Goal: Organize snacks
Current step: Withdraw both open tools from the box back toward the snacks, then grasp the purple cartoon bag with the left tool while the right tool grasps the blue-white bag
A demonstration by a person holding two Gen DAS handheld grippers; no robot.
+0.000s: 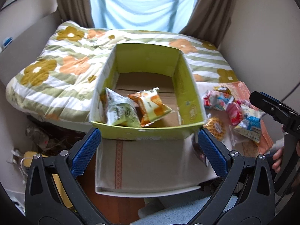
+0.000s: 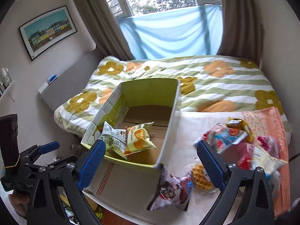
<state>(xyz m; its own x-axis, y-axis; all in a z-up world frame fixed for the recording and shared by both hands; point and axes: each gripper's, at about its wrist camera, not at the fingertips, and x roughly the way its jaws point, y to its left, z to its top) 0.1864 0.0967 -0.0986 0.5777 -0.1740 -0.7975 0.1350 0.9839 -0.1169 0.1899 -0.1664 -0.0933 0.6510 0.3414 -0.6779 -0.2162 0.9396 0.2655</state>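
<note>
A green cardboard box (image 1: 142,129) stands open on a cloth-covered low table. Inside it lie a green-and-white packet (image 1: 120,110) and an orange packet (image 1: 151,105). My left gripper (image 1: 149,133) hangs open just before the box's near wall, nothing between its blue pads. My right gripper (image 2: 151,143) is open and empty over the box's near right corner (image 2: 156,166). The two packets (image 2: 127,140) show left of it. Right of the box lie loose snacks (image 2: 234,140), a waffle (image 2: 200,176) and a dark packet (image 2: 172,189).
A flowered quilt (image 1: 56,71) covers the bed behind the box, below a curtained window (image 2: 168,30). An orange towel (image 2: 270,123) lies under the snack pile. Clutter and cables (image 1: 37,138) sit on the floor at the left. A hand (image 1: 278,159) holds the right gripper's handle.
</note>
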